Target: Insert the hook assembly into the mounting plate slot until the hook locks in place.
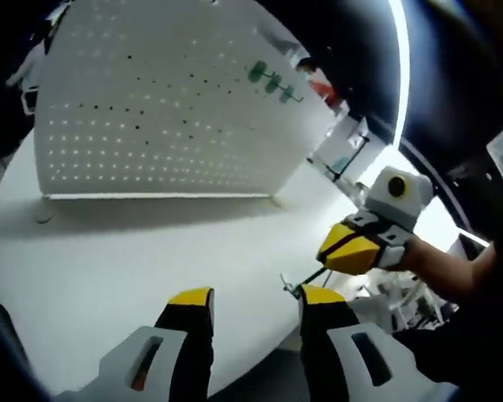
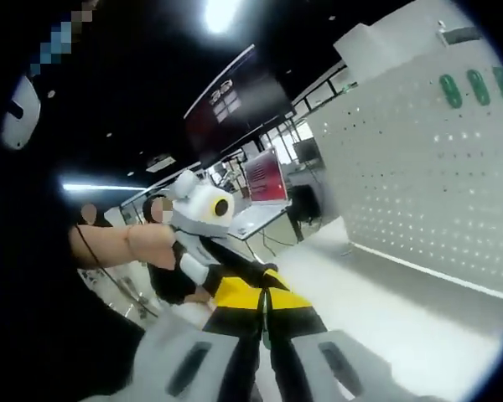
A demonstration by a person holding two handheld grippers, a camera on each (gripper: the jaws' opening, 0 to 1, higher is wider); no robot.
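Here, the left gripper (image 1: 256,303) hangs agape over the white table (image 1: 109,251), pegboard (image 1: 168,100) at 11 o'clock. At 3 o'clock, the right gripper (image 1: 323,270) pinches a thin green hook (image 1: 306,279); its jaws look closed in its own view (image 2: 264,311).

1. We see a white pegboard (image 1: 159,109) dotted with regular rows of small holes, some dark, some lit.
2. Three green hooks (image 1: 272,82) stand out on the board.
3. The table (image 1: 109,260) is plain white.
4. The left gripper (image 1: 256,314) has black jaws with yellow tips on pale grey bodies.
5. The right gripper (image 2: 266,314) shows yellow and black jaws, likewise on grey.
6. A thin dark hook (image 1: 300,283) sits by the yellow tips.
7. A red screen (image 2: 264,177) glows against the dark ceiling.
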